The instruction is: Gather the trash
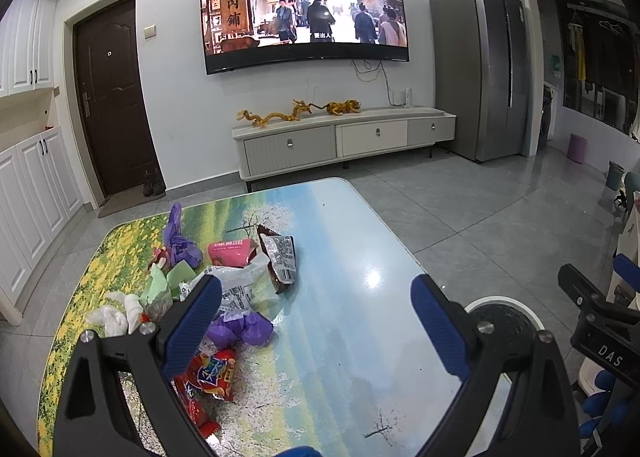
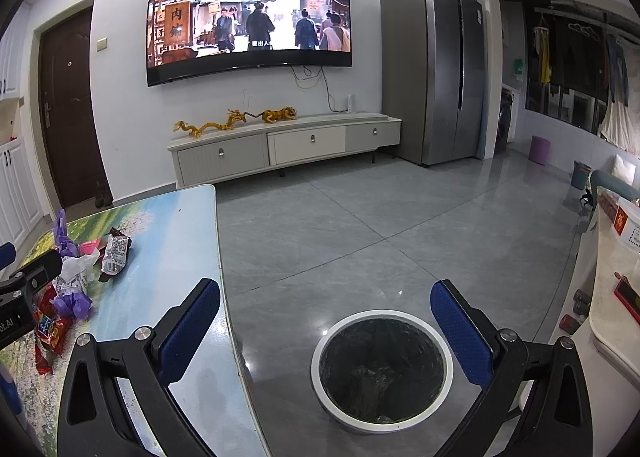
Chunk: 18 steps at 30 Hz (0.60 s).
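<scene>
A heap of trash lies on the left half of the picture-printed table (image 1: 352,257): a red snack wrapper (image 1: 214,375), crumpled purple plastic (image 1: 240,327), a clear printed bag (image 1: 236,285), a brown wrapper (image 1: 280,257), a pink packet (image 1: 230,253), green paper (image 1: 168,283) and white tissue (image 1: 116,315). My left gripper (image 1: 316,309) is open and empty above the table, its left finger over the heap. My right gripper (image 2: 326,317) is open and empty above the floor, over a white-rimmed bin with a black liner (image 2: 382,369). The heap also shows in the right wrist view (image 2: 76,277).
The bin stands on the grey tiled floor just right of the table edge (image 2: 224,297). A white counter (image 2: 612,309) with a red phone is at the far right. A TV cabinet (image 2: 280,145), a fridge (image 2: 436,69) and a brown door (image 1: 112,97) line the far wall.
</scene>
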Each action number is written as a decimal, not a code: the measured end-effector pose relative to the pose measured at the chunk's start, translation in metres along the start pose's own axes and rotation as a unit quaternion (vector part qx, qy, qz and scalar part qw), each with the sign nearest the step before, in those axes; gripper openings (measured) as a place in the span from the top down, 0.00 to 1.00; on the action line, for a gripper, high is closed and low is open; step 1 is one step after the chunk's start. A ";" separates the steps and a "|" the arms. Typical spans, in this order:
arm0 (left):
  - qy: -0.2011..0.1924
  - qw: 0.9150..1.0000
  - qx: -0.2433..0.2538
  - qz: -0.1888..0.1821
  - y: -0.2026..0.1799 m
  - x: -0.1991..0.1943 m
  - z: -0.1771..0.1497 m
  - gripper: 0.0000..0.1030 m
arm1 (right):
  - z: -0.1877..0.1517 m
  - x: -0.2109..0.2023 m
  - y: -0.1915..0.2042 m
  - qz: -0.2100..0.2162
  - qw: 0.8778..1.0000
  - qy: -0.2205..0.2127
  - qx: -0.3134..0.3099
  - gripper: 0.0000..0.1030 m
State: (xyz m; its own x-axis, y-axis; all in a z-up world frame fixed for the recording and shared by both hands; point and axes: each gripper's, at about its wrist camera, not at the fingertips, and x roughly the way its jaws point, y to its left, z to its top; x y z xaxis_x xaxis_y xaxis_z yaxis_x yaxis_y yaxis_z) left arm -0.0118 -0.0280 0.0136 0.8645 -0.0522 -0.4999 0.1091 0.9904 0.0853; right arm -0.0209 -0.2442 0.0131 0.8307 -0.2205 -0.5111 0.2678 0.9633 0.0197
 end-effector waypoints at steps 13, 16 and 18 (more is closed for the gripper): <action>0.006 1.000 -0.001 -0.008 0.002 0.001 0.000 0.07 | -0.001 0.005 0.001 0.003 1.000 0.005 -0.002 0.00; 0.005 1.000 0.002 -0.009 0.001 0.002 0.000 0.07 | -0.002 0.006 0.001 0.003 1.000 0.006 -0.001 0.00; 0.009 1.000 0.005 -0.012 -0.001 0.004 0.000 0.07 | -0.003 0.008 0.001 0.003 1.000 0.008 0.000 0.00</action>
State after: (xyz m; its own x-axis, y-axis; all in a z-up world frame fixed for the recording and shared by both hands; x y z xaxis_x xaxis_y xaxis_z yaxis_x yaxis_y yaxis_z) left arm -0.0079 -0.0293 0.0116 0.8526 -0.0727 -0.5174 0.1338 0.9876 0.0817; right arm -0.0157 -0.2446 0.0066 0.8243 -0.2122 -0.5248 0.2625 0.9647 0.0221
